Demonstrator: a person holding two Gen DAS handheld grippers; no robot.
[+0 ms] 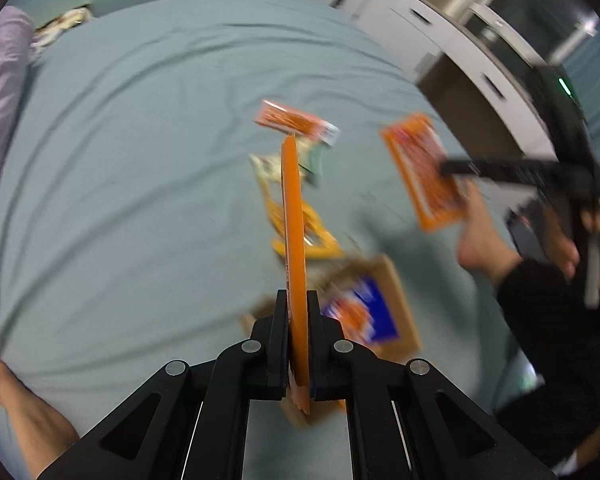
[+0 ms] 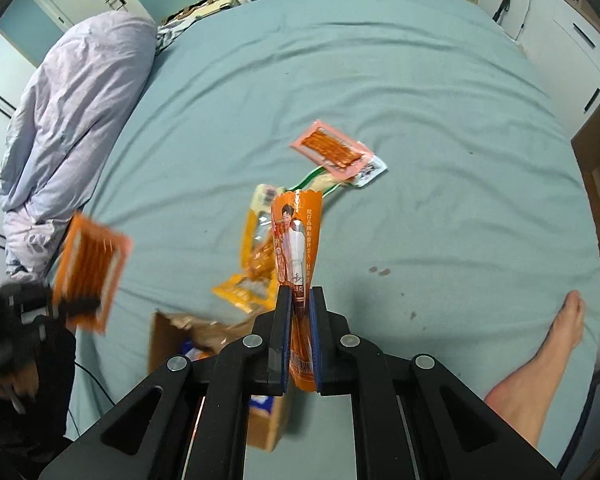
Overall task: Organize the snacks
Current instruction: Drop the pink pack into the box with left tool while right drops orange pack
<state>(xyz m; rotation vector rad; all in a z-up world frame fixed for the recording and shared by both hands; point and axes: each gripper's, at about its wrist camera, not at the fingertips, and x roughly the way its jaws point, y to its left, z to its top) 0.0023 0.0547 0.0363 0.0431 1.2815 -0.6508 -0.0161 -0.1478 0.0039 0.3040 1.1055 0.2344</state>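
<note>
My left gripper (image 1: 298,300) is shut on an orange snack packet (image 1: 294,216), seen edge-on and held above the bed. My right gripper (image 2: 300,292) is shut on another orange snack packet (image 2: 298,236), held upright. Each gripper shows in the other's view: the right one (image 1: 448,168) with its packet (image 1: 424,168), the left one (image 2: 74,306) with its packet (image 2: 92,268). A cardboard box (image 1: 396,300) with blue and orange packs inside sits just below the grippers (image 2: 164,340). A pink-edged packet (image 2: 328,148), a green-white packet (image 2: 320,180) and yellow packets (image 2: 252,264) lie on the bed.
The bed has a teal sheet (image 2: 420,100). A lilac duvet (image 2: 68,120) is bunched at the left. The person's bare foot (image 2: 556,336) rests at the right, another foot (image 1: 16,400) at the lower left. White cabinets (image 1: 420,24) and a wooden board (image 2: 596,184) stand beside the bed.
</note>
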